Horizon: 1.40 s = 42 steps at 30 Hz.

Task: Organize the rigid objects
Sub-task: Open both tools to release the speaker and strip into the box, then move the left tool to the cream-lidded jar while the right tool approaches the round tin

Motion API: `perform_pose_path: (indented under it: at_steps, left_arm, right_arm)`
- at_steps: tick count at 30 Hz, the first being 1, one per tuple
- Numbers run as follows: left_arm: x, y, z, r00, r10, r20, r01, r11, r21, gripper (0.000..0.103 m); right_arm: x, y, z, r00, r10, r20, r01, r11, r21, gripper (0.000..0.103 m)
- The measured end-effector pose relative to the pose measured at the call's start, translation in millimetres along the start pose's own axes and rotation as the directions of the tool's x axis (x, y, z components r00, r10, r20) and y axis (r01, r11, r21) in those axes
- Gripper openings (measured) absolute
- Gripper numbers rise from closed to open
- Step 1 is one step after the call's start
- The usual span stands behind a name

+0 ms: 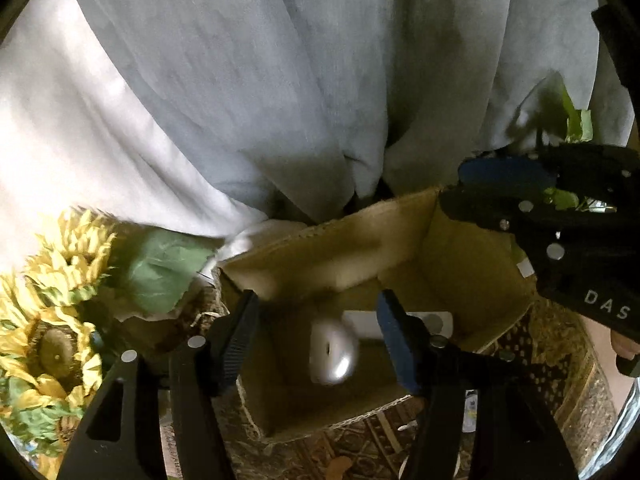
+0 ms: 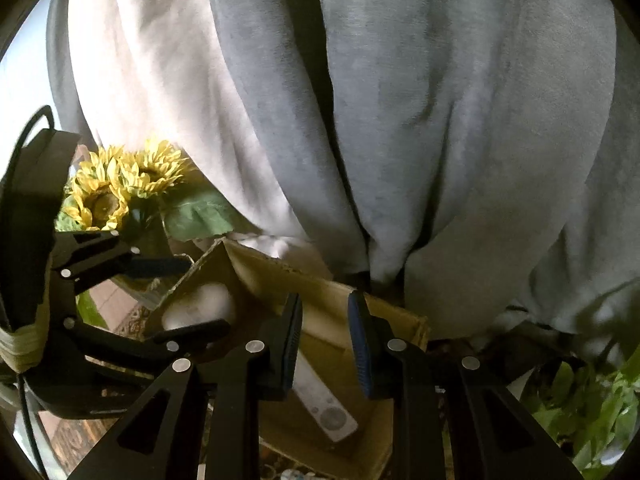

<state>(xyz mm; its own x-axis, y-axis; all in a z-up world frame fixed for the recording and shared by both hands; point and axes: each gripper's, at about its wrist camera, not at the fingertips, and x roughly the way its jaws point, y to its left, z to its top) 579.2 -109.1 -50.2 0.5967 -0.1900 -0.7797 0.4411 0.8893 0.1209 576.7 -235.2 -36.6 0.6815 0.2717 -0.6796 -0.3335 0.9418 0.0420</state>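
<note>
Left hand-held gripper (image 1: 320, 332) is hanging apart over an open brown cardboard box (image 1: 400, 232) — a rounded white object (image 1: 334, 354) blurred between its fingers, untouched; right hand-held gripper (image 2: 325, 340) is sitting narrowed, empty.

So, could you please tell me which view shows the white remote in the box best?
The right wrist view: the remote lies along the box floor, its round button pad plain, only its far end hidden by a finger. In the left wrist view the remote is mostly hidden behind a finger and a white rounded object.
</note>
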Motion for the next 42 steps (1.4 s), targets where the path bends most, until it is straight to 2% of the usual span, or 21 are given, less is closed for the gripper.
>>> perform_pose_path:
  at_steps: [7,11,14,15,17,23,26,33,36,42]
  left_arm:
    - [-33.9,-0.6,-12.1,0.996,0.044,0.078,-0.043,0.999,-0.015,0.063]
    - [-57.2,0.6,-24.9,0.989,0.081,0.124,-0.077,0.996,-0.037,0.066]
    - [-73.5,3.0,-34.0,0.982,0.115,0.149,-0.108,0.993,-0.055,0.071]
    - [-80.5,5.1,-38.1,0.981,0.118,0.156,-0.108,0.992,-0.071,0.073]
    - [-91.5,7.4,-44.2,0.977,0.131,0.165,-0.118,0.989,-0.088,0.08]
    - [-121.9,2.2,-67.1,0.949,0.216,0.229,-0.194,0.974,-0.118,0.087]
    - [-136.3,-3.7,-83.3,0.925,0.271,0.268,-0.245,0.961,-0.126,0.088]
    - [-153.8,-12.1,-105.7,0.903,0.3,0.309,-0.264,0.952,-0.153,0.093]
    - [-159.0,-13.9,-116.8,0.898,0.305,0.316,-0.265,0.95,-0.165,0.093]
    - [-157.9,-19.9,-141.2,0.905,0.307,0.294,-0.265,0.948,-0.176,0.094]
  right_arm:
    - [-14.0,1.8,-10.3,1.0,-0.003,0.019,0.002,0.998,0.055,0.025]
    - [-33.1,8.3,-16.6,0.997,-0.046,0.057,0.043,0.997,0.063,0.028]
    - [-47.0,12.4,-21.7,0.995,-0.078,0.067,0.072,0.993,0.091,0.041]
    - [-51.3,14.1,-23.6,0.993,-0.096,0.07,0.089,0.991,0.101,0.05]
    - [-60.6,18.5,-27.8,0.988,-0.132,0.083,0.121,0.985,0.119,0.054]
    - [-86.9,34.2,-41.4,0.974,-0.201,0.106,0.184,0.971,0.154,0.075]
    - [-97.6,41.4,-49.7,0.964,-0.231,0.128,0.209,0.964,0.166,0.077]
    - [-116.4,56.4,-70.8,0.959,-0.229,0.169,0.196,0.962,0.191,0.08]
    - [-122.3,59.6,-81.1,0.959,-0.224,0.174,0.184,0.958,0.221,0.08]
    - [-126.1,68.8,-102.7,0.957,-0.234,0.169,0.192,0.953,0.235,0.081]
